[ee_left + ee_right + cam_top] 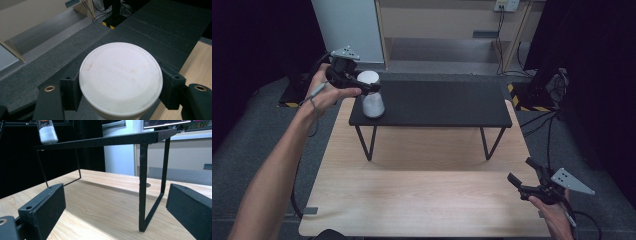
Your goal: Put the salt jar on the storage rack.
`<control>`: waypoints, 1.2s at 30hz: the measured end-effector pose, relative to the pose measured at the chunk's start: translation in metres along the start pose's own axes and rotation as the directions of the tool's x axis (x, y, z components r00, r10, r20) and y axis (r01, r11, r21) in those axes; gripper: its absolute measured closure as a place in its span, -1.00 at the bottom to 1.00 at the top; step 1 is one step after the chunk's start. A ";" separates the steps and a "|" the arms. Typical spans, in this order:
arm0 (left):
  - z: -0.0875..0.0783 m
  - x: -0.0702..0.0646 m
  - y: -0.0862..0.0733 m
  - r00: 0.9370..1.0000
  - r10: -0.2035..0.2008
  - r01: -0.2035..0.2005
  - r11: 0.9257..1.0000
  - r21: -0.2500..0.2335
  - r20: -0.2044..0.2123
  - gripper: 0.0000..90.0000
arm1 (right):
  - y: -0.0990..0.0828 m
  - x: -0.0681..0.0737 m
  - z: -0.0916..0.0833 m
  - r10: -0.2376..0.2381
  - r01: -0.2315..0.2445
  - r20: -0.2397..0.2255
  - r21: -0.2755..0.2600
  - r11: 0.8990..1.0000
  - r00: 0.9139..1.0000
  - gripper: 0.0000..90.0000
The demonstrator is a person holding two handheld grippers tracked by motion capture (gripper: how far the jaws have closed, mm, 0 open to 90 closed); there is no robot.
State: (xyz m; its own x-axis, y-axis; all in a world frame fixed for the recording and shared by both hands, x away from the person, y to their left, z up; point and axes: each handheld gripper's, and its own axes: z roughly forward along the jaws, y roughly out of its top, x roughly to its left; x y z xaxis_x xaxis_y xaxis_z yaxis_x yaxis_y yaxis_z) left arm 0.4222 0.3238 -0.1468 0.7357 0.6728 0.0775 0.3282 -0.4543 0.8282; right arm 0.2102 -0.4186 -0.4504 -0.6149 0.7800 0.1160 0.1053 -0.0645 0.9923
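Left tongs (120,92) clamp white jar (121,80), its base hidden; right tongs (115,212) gape apart.

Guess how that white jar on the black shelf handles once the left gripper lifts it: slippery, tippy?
The white jar looks like smooth rigid plastic, so it probably won't deform but could slip. The left gripper has a jaw on either side just under the wide lid, whose rim may catch. It stands near the shelf corner, so a sideways nudge could tip it off.

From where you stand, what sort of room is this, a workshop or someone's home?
Probably a lab or recording studio, not a home: dark curtains flank a wooden table, cables trail over grey carpet, and a person's hands work handheld grippers, left gripper and right gripper.
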 end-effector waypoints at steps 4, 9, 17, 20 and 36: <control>-0.001 0.005 -0.009 0.999 -0.030 0.030 0.999 -0.030 0.020 -0.33 | 0.000 0.000 0.000 -0.004 0.004 -0.004 -0.001 1.000 1.000 -0.95; -0.011 -0.001 -0.011 0.999 -0.032 0.031 0.999 -0.038 -0.015 -0.82 | 0.000 0.000 0.000 -0.003 0.003 -0.001 -0.003 1.000 1.000 -0.94; -0.052 -0.012 -0.023 1.000 -0.022 0.020 0.995 -0.101 -0.016 -0.83 | 0.001 0.001 0.001 -0.005 0.005 -0.007 -0.002 1.000 1.000 -0.94; -0.065 -0.020 -0.030 1.000 -0.006 0.005 0.992 -0.127 -0.013 -0.83 | 0.001 0.001 0.001 -0.005 0.005 -0.009 -0.003 1.000 1.000 -0.94; -0.105 -0.073 -0.092 0.994 0.068 -0.042 0.957 -0.287 0.081 -0.86 | 0.002 0.003 0.002 -0.013 0.012 -0.009 -0.007 1.000 1.000 -0.94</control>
State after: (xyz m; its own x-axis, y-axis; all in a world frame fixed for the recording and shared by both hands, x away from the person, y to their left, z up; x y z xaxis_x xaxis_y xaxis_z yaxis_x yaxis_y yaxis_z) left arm 0.2759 0.3774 -0.1705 0.8020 0.5907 0.0883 0.1129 -0.2952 0.9487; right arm 0.2099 -0.4148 -0.4486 -0.6233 0.7751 0.1039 0.0922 -0.0591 0.9940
